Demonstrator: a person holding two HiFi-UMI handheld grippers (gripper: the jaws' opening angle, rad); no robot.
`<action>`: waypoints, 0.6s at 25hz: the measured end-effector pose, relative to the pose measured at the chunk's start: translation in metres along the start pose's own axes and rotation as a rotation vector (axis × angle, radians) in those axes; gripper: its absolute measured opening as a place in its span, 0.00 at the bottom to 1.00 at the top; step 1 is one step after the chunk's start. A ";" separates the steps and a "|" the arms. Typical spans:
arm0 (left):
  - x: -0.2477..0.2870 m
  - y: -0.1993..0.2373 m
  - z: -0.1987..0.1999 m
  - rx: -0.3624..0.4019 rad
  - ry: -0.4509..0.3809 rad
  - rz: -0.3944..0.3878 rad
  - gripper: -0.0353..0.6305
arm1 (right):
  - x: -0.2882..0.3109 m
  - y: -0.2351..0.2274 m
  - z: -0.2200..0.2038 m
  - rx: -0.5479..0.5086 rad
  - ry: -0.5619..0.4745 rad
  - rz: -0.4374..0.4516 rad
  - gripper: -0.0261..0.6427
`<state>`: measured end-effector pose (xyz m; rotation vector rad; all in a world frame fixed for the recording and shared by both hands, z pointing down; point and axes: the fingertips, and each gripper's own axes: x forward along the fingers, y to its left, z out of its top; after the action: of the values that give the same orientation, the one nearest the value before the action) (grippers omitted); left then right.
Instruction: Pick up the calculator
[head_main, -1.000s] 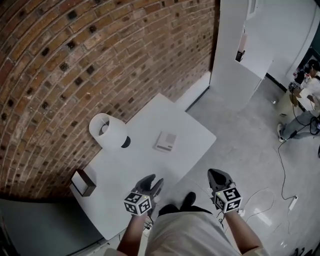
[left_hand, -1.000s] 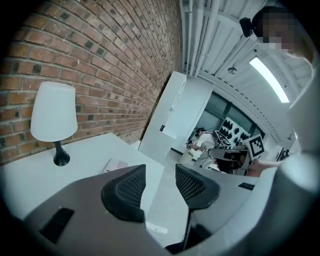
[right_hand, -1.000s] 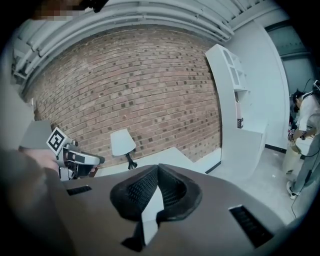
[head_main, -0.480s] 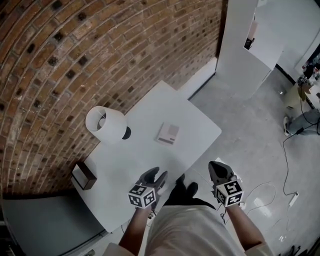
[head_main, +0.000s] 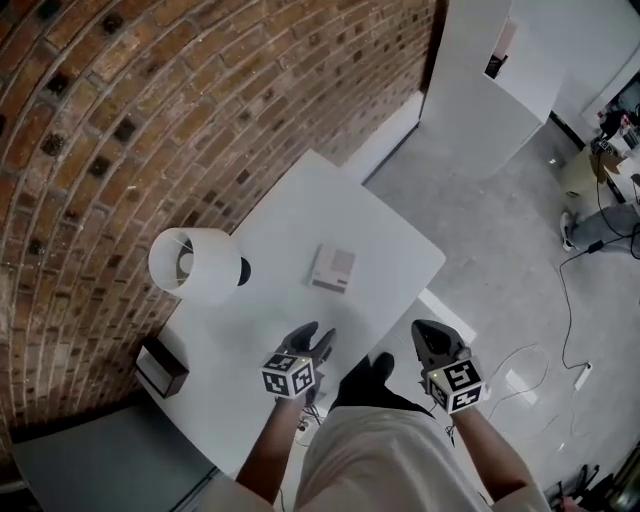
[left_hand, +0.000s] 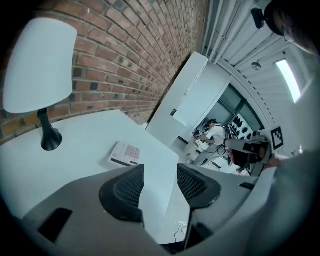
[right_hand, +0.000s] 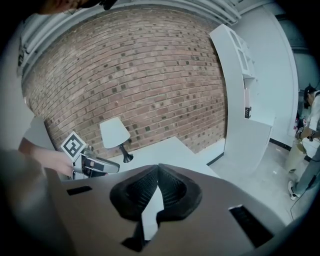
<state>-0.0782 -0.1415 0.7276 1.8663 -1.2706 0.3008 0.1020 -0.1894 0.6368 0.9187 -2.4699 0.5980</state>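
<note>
Jaws of left gripper (head_main: 316, 334), just opening and empty, stand nearer the calculator (head_main: 333, 268), farther along the desk (head_main: 300, 205), than closed right gripper (head_main: 426, 330)

Table (head_main: 385, 235) top mostly bare — an open run from its near edge up to the calculator (head_main: 333, 268), nothing lying between. Lamp (head_main: 192, 262) stands left of the calculator and apart from it; its wide shade overhangs the tabletop on that side. Dark box (head_main: 163, 367) sits at the table's near-left corner, well clear of the calculator. Brick wall (head_main: 150, 110) closes off the far-left side. Right of and beyond the calculator — bare tabletop, then open floor (head_main: 500, 250). White cabinet (head_main: 490, 100) stands well off past the table's far corner.
</note>
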 end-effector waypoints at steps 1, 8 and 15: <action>0.008 0.008 -0.002 -0.012 0.016 -0.001 0.39 | 0.005 -0.001 0.002 -0.006 0.002 -0.004 0.06; 0.058 0.058 -0.017 -0.138 0.093 0.012 0.40 | 0.028 -0.005 0.000 -0.005 0.054 -0.019 0.06; 0.098 0.099 -0.036 -0.296 0.157 0.036 0.41 | 0.048 -0.012 -0.008 0.018 0.092 -0.028 0.06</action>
<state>-0.1093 -0.1919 0.8588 1.5404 -1.1726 0.2575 0.0792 -0.2172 0.6711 0.9104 -2.3706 0.6389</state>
